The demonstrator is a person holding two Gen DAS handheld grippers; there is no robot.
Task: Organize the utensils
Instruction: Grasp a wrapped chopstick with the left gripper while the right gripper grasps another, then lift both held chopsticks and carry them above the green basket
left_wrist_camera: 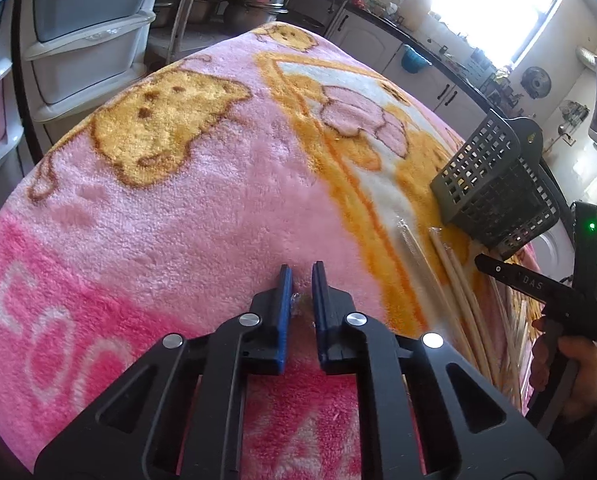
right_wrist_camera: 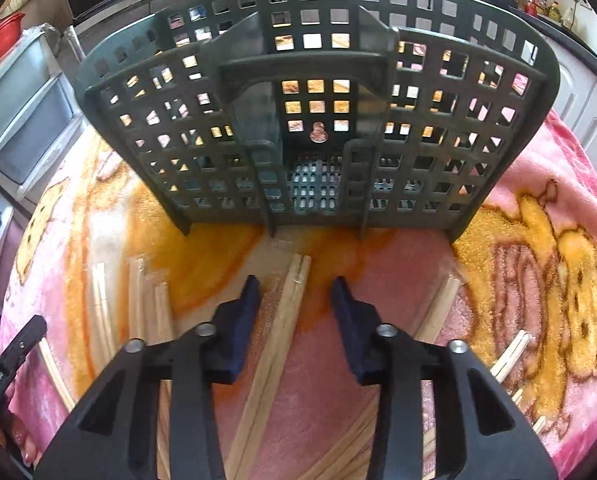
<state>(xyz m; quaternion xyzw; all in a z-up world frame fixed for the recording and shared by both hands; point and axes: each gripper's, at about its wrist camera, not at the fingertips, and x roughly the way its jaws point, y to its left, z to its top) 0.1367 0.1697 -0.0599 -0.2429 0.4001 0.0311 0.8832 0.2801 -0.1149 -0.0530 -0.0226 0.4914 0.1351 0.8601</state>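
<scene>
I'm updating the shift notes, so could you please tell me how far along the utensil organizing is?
Done: nothing visible; the utensil caddy shows no chopsticks inside. In hand: the right gripper, open, straddles one wrapped chopstick pair; the left gripper is nearly closed around a scrap of clear wrapper. Left: the other chopstick pairs lie loose on the blanket.

Bright window (left_wrist_camera: 494,4) over kitchen counter (left_wrist_camera: 414,40); plastic drawers (left_wrist_camera: 86,32) left.
</scene>
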